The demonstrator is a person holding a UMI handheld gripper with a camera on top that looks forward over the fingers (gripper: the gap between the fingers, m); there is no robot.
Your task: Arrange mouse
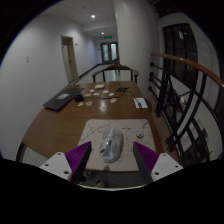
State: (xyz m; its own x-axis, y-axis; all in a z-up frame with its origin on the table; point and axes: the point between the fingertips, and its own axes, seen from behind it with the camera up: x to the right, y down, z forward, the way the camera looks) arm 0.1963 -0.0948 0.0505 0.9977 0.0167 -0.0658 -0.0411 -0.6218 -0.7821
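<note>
Gripper (108,163) fingers are spread wide, pads (77,158) clear of any contact. The mouse (109,148), pale and rounded, lies between the fingers at 12 o'clock, resting on a light mat (120,131) on the wooden table (60,125). A laptop (60,101) sits well beyond at 10 o'clock. Judgement: the grasp is not yet made. Recommend centring the mouse between both pads, closing evenly on its flanks, and lifting without dragging the mat.

Small objects (104,94) at the table's far end, too small and blurred to identify.
</note>
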